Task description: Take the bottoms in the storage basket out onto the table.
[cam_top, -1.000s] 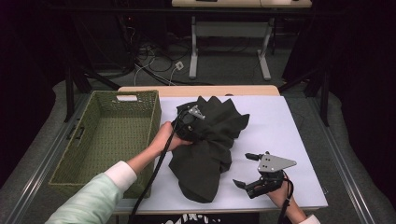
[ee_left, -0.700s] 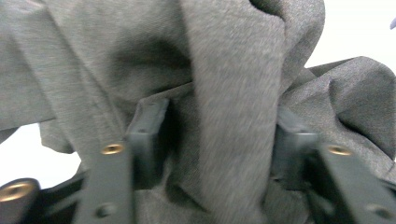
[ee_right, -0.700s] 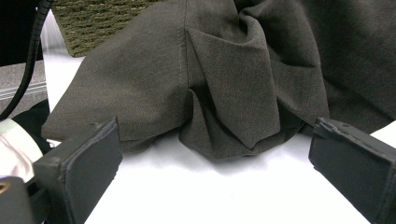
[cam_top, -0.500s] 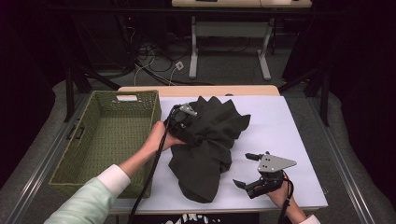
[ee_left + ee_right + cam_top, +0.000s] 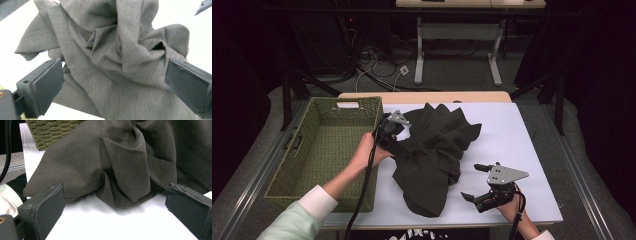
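Observation:
A dark olive-grey garment (image 5: 437,150) lies crumpled in the middle of the white table top (image 5: 512,130). My left gripper (image 5: 401,142) is at the garment's left edge, beside the basket. Its jaws have just been opening and now stand wide. In the left gripper view (image 5: 112,67) folds of the garment (image 5: 110,50) lie loosely between them, and the pads are off the cloth. Near the front edge, my right gripper (image 5: 471,181) is open, pointing left at the garment's lower end. In the right gripper view (image 5: 115,192) the garment's hem (image 5: 120,177) lies just beyond the spread jaws.
A green woven basket (image 5: 292,160) stands at the table's left side, and its corner (image 5: 50,130) also shows in the right gripper view. Black cables trail from both grippers over the front edge. Bare white table lies to the right of the garment.
My left gripper has let go of the garment, opened wide and drawn back left toward the basket. The right gripper has stayed put.

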`<state>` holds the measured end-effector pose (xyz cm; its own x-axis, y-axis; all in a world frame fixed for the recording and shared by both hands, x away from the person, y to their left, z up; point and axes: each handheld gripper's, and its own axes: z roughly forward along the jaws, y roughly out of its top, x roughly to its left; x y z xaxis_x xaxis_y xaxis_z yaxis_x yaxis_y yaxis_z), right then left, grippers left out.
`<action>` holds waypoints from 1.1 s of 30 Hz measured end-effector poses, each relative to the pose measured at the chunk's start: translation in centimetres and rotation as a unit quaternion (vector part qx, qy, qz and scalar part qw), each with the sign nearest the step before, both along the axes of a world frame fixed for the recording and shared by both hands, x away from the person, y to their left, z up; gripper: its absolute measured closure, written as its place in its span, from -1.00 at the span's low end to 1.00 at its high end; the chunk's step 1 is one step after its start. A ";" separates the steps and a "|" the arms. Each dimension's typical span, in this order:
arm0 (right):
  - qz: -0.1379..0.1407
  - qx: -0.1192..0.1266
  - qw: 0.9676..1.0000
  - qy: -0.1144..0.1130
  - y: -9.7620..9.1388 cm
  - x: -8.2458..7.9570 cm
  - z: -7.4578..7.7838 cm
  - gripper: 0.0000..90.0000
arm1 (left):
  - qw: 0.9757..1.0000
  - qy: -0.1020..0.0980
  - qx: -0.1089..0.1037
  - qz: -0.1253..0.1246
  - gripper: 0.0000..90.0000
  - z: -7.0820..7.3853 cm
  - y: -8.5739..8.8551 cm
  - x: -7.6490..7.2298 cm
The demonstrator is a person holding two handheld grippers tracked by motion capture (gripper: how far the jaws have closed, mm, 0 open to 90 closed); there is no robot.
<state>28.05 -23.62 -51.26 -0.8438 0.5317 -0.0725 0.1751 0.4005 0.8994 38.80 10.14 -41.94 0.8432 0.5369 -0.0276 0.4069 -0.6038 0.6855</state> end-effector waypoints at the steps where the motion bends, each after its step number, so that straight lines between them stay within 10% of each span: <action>1: 0.001 -0.001 1.000 0.001 0.0 0.0 0.0 -0.95 | 1.000 -0.001 0.000 0.001 -0.98 0.0 0.2 -0.1; 33: -0.002 -0.002 1.000 0.000 -0.2 -0.1 0.0 -0.95 | 0.999 -0.015 -0.012 0.049 -1.00 -0.5 6.4 -2.8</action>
<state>27.98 -23.86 -51.24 -0.8414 0.5353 -0.0744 0.1777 0.4040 0.8973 35.98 16.52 -42.44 0.7873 0.6164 -0.0167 0.4422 -0.5456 0.7119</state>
